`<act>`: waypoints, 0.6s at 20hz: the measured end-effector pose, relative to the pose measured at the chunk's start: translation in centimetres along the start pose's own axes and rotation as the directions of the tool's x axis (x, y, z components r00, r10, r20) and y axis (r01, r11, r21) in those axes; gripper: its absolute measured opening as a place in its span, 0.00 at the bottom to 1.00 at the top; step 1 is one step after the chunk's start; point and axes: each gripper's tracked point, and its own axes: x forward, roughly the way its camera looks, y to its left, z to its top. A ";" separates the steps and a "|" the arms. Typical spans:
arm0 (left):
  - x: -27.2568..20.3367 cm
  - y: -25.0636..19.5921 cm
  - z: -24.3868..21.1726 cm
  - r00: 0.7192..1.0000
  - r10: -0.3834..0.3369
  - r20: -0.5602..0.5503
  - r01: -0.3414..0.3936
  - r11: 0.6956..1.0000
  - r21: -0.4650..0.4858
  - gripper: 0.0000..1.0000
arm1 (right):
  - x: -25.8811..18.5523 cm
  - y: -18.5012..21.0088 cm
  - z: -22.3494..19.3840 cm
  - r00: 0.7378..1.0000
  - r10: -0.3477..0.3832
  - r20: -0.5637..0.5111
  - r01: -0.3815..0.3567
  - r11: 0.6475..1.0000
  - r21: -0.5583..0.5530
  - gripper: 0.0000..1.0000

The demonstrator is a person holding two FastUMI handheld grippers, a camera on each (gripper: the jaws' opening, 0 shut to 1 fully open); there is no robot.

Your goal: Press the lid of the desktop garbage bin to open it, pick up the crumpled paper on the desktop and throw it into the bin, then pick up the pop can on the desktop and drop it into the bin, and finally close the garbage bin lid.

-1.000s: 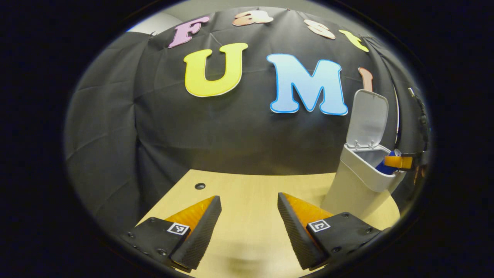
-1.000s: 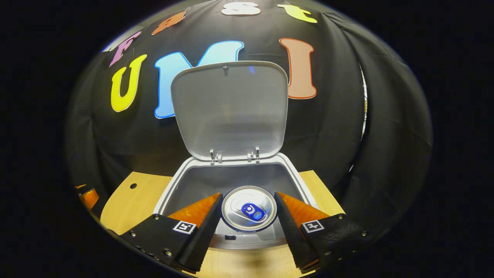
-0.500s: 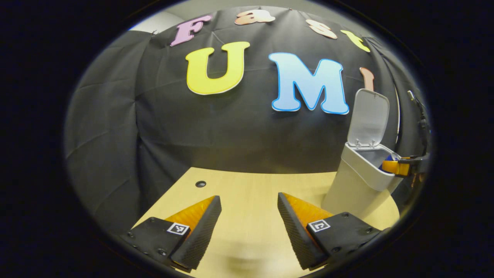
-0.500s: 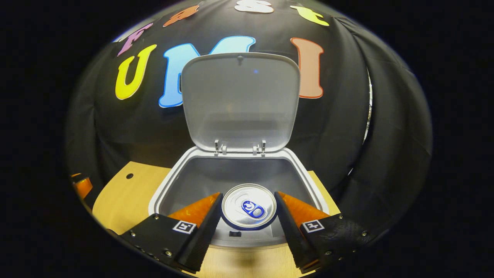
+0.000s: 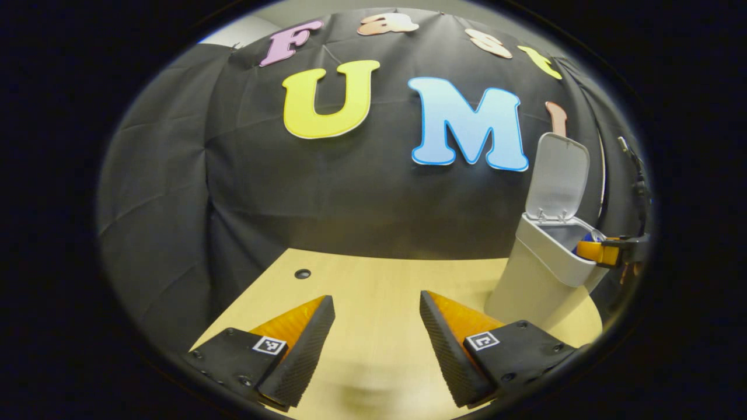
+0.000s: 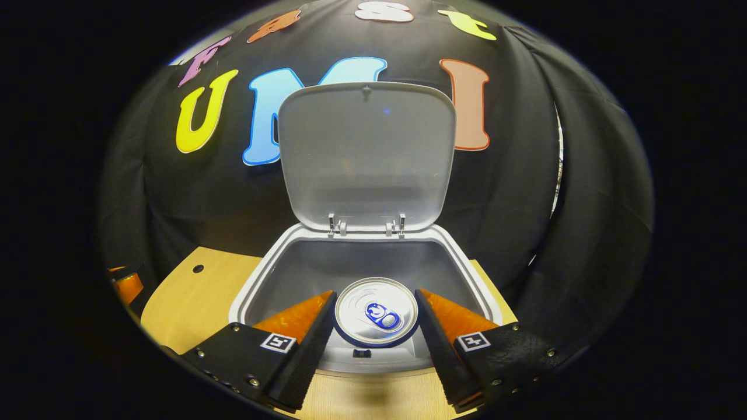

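In the right gripper view the grey bin point(image 6: 265, 265) stands with its lid point(image 6: 366, 154) raised upright behind the opening. My right gripper point(image 6: 375, 318) is shut on the pop can point(image 6: 376, 311), whose silver top with a blue tab faces the camera, held over the front part of the bin's opening. In the left gripper view the bin point(image 5: 534, 277) stands at the right of the wooden table point(image 5: 362, 291) with its lid point(image 5: 557, 175) up, and the right gripper point(image 5: 601, 252) holds the can point(image 5: 589, 238) at its rim. My left gripper point(image 5: 376, 326) is open over the table, holding nothing.
The black cloth wall closes off the back and both sides. A small round hole point(image 5: 302, 273) sits in the table near its far left edge. The left gripper point(image 6: 125, 286) shows at the left edge of the right gripper view.
The right gripper has carried the can forward over the bin's opening; the bin and lid now look closer and more centred. The left gripper has barely moved.
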 end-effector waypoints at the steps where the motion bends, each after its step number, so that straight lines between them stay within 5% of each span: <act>1: 0.0 -0.1 -0.1 1.000 0.000 -0.002 0.000 1.000 0.001 0.96 | 0.0 0.0 0.0 1.000 0.000 0.002 0.000 1.000 0.000 0.85; 12: 0.0 -0.3 -0.6 1.000 -0.006 -0.014 0.006 1.000 0.002 0.99 | -0.1 0.2 0.3 0.999 0.005 0.039 -0.005 1.000 0.002 0.86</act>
